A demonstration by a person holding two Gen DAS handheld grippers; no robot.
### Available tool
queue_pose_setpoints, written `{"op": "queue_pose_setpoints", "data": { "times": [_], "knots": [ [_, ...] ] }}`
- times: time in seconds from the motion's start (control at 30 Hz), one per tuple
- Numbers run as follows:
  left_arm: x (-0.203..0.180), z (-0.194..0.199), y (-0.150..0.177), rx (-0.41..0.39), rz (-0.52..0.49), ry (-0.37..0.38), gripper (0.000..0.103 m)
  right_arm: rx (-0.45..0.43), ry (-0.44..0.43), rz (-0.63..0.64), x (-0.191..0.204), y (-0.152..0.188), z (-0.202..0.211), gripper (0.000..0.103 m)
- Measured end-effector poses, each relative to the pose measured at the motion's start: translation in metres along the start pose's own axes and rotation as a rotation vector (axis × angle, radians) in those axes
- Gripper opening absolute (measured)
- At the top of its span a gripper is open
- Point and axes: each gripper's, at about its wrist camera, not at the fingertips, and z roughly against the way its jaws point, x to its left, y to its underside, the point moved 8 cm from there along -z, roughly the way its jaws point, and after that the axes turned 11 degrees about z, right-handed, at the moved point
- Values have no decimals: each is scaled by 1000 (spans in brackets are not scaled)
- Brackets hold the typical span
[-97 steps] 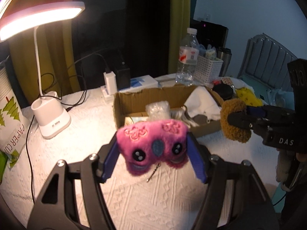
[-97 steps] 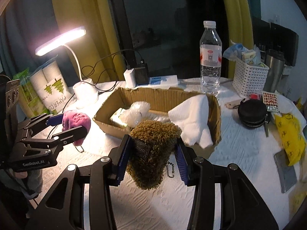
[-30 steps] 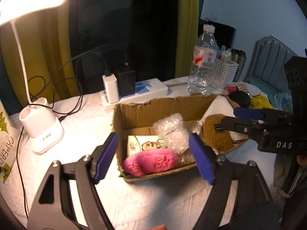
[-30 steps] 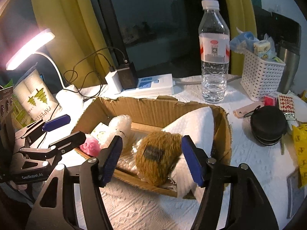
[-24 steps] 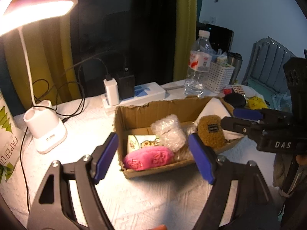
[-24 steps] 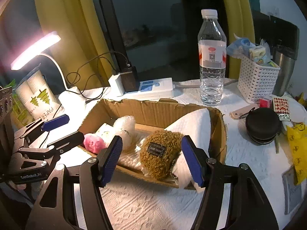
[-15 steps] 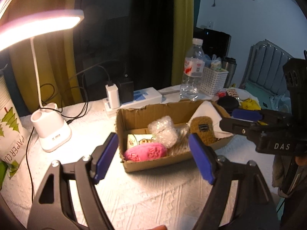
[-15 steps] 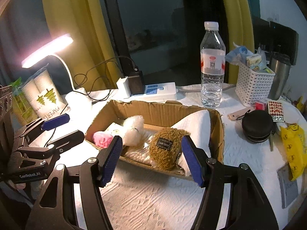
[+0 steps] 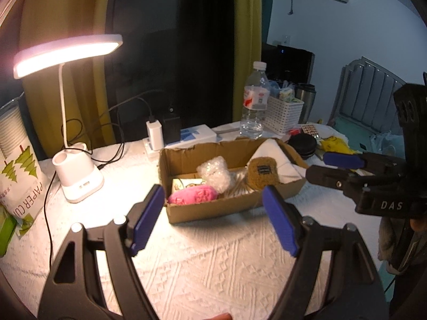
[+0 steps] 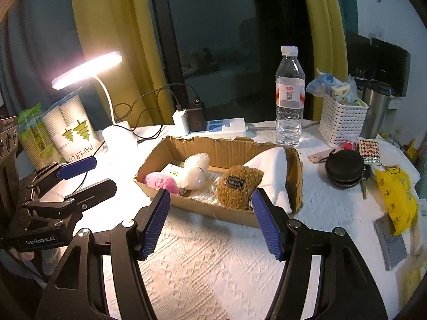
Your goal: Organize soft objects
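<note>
Left wrist view shows the left gripper (image 9: 213, 213) spread wide and empty, as is the right gripper (image 10: 210, 221), marked "DAS"; the left one reads "GenRobot.AI". Both hang just short of the cardboard box (image 9: 213, 210), pulled back since a second ago. Inside it lie the pink plush (image 9: 193, 196) at its left end and the brown plush (image 10: 237, 184), dark-labelled, near its right. Left of the box, a "PAPER CUP" pack (image 10: 72, 136) and lit lamp (image 9: 66, 53) stand on the white embossed cloth (image 9: 213, 266).
</note>
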Motion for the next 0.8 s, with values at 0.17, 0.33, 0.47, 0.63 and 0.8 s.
{"op": "queue_pose_setpoints", "data": {
  "times": [0.17,0.33,0.47,0.63,0.8],
  "knots": [
    [-6,16,4,-10,-8,9,77,-11,8,5,5,5,15,67],
    [-14,33,7,-24,-18,14,78,-23,22,17,10,9,32,67],
    [-18,48,10,-36,-22,8,78,-40,39,20,14,12,49,67],
    [-24,70,11,-63,-25,16,78,-68,66,22,18,12,71,67],
    [-32,94,10,-96,-33,28,78,-105,91,28,26,9,96,67]
  ]
}}
